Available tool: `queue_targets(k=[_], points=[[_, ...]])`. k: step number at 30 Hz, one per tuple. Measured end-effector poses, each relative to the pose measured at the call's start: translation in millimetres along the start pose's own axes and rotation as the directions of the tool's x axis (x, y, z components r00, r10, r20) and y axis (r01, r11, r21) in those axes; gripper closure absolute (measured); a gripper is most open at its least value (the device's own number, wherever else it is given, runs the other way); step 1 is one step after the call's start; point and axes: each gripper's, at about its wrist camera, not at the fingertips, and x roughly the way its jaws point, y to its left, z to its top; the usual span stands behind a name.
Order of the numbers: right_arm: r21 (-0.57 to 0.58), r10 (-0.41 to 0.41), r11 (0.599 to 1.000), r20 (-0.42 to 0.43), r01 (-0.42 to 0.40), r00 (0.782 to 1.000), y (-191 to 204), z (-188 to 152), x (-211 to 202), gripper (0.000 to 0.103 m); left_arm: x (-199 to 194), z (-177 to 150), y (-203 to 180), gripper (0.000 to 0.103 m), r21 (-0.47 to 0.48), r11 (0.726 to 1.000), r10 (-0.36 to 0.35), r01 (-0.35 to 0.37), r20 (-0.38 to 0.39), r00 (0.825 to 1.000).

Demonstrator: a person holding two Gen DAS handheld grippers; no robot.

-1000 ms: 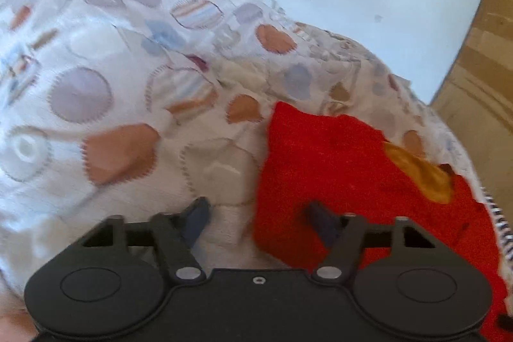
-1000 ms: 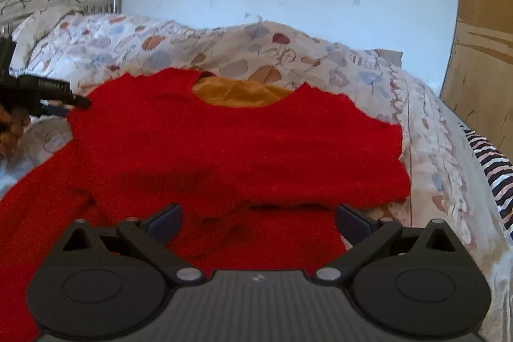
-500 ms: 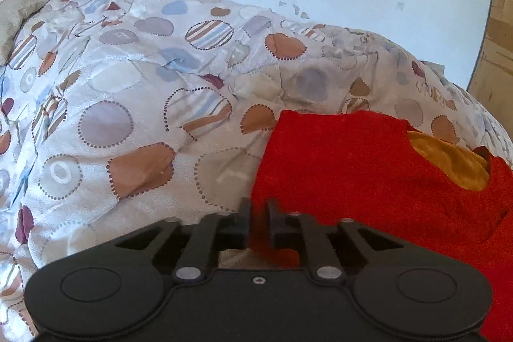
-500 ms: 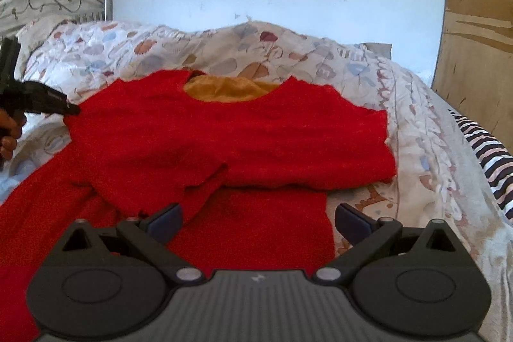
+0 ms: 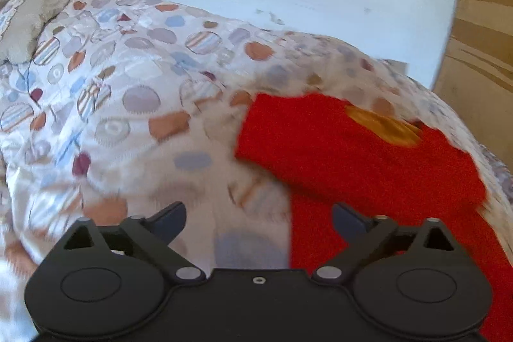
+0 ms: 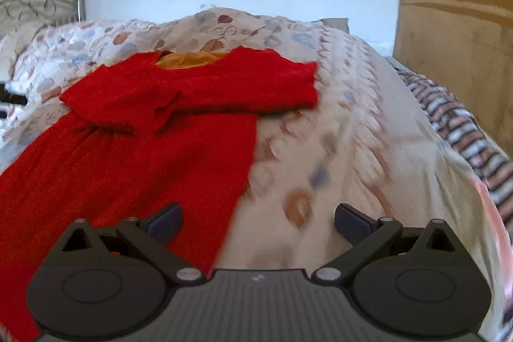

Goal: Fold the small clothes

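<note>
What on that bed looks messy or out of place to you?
Only small things. The red garment lies on the patterned quilt with its sleeves folded inward unevenly, the left one bunched and creased near the middle. A striped cloth lies along the bed's right edge. Nothing looks spilled or damaged.

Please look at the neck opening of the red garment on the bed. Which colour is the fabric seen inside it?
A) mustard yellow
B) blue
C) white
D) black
A: in the right wrist view the neck opening of the red garment, which lies spread on the patterned bedcover, shows mustard yellow fabric; the left wrist view shows the same colour there.
</note>
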Motion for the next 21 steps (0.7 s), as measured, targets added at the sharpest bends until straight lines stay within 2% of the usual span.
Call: queue_targets(k=[5,10,14,16,18,21], points=[[0.081,0.098,0.991,0.118,-0.108,0.988,-21,-36,-54,0.000,-47,-48,-5,0.001,0.018,0.996,-0.092,0.092,-0.003,0.996],[0.123,0.160,0.976,0.149,-0.178,0.976,-21,-52,-82,0.000,-73,-88,-7,0.001,0.044,0.987,-0.157,0.157,-0.013,0.988],[0.118,0.269,0.950,0.163,-0.290,0.949,-9,-54,-89,0.001,-81,-110,-6,0.001,0.066,0.980,-0.186,0.190,-0.064,0.980],[0.087,0.307,0.943,0.143,-0.321,0.941,0,-53,-90,0.013,-84,-116,-4,0.001,0.084,0.975,-0.200,0.206,-0.077,0.977],[0.051,0.307,0.948,0.111,-0.314,0.945,11,-52,-88,0.031,-87,-120,-1,0.001,0.091,0.970,-0.215,0.224,-0.099,0.972],[0.043,0.277,0.958,0.097,-0.282,0.956,18,-54,-88,0.042,-91,-126,4,0.003,0.083,0.964,-0.239,0.252,-0.140,0.961]])
